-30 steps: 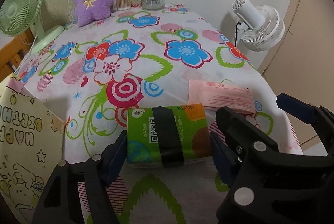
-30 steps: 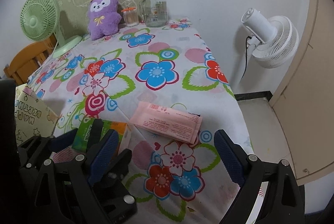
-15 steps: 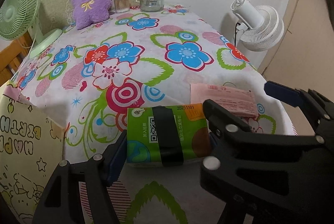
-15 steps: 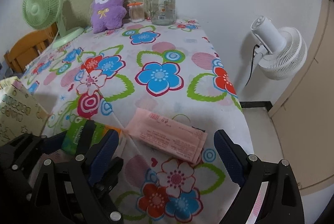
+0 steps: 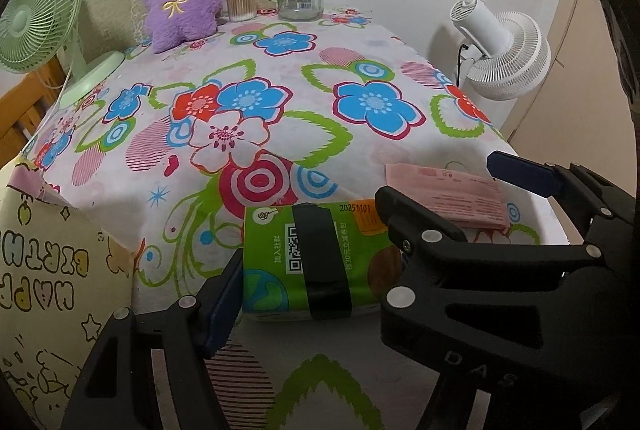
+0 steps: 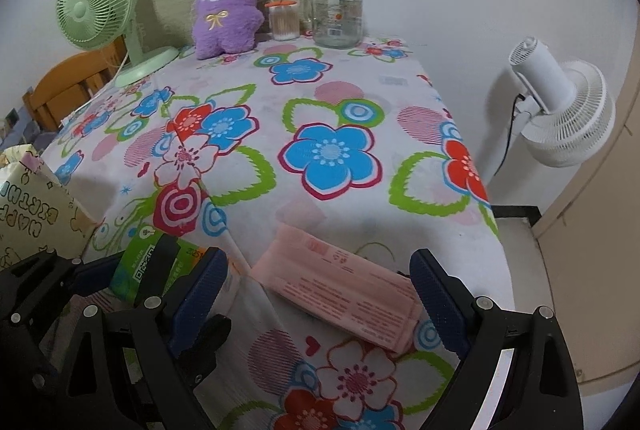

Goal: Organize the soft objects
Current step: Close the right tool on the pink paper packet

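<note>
A green tissue pack (image 5: 316,262) with a black band lies near the front edge of the flowered table. My left gripper (image 5: 312,294) is open with its jaws on either side of the pack, its right finger hidden behind the right gripper. A pink tissue pack (image 6: 340,294) lies flat to the right; it also shows in the left wrist view (image 5: 452,195). My right gripper (image 6: 320,290) is open and straddles the pink pack, low over it. A purple plush toy (image 6: 226,11) sits upright at the back of the table.
A glass jar (image 6: 338,9) with a green cap and a cotton-swab pot (image 6: 284,19) stand by the plush. A green fan (image 6: 100,13) stands back left. A white fan (image 6: 560,109) stands off the table's right edge. A yellow birthday bag (image 5: 44,270) is front left.
My right gripper has moved forward and down so its fingers now flank the pink pack. The left gripper has stayed around the green pack.
</note>
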A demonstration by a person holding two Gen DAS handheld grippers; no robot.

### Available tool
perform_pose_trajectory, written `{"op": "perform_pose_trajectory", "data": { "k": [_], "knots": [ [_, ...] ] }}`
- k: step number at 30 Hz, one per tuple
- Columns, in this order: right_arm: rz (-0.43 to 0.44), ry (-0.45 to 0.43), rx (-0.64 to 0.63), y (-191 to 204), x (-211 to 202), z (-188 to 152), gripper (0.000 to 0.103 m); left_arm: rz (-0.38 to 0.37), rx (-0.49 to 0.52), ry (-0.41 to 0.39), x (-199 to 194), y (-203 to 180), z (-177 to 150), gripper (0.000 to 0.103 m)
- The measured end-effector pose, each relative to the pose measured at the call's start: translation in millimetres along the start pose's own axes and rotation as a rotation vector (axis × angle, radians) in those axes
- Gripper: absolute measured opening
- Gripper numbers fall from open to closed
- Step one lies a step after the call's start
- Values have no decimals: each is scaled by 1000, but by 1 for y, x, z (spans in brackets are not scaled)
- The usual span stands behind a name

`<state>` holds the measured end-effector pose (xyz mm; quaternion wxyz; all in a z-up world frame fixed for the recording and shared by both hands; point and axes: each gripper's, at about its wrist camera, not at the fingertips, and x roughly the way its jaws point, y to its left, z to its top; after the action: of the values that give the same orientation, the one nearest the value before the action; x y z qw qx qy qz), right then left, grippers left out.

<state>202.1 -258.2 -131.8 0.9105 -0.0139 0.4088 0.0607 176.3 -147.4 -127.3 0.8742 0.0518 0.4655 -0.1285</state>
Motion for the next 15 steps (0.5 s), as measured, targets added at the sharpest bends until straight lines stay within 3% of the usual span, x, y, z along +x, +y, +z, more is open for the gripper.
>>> {"op": "perform_pose_trajectory", "data": {
  "k": [6,12,15],
  "knots": [
    [36,29,7,1,2,-1,91,3,0,5,-1,2,-3,75],
    [61,27,-24,9,-4,-5,77,11,1,9,-5,3,-8,75],
    [74,31,-33,12,-7,-7,75,6,-2,2,-8,6,-12,74]
  ]
}}
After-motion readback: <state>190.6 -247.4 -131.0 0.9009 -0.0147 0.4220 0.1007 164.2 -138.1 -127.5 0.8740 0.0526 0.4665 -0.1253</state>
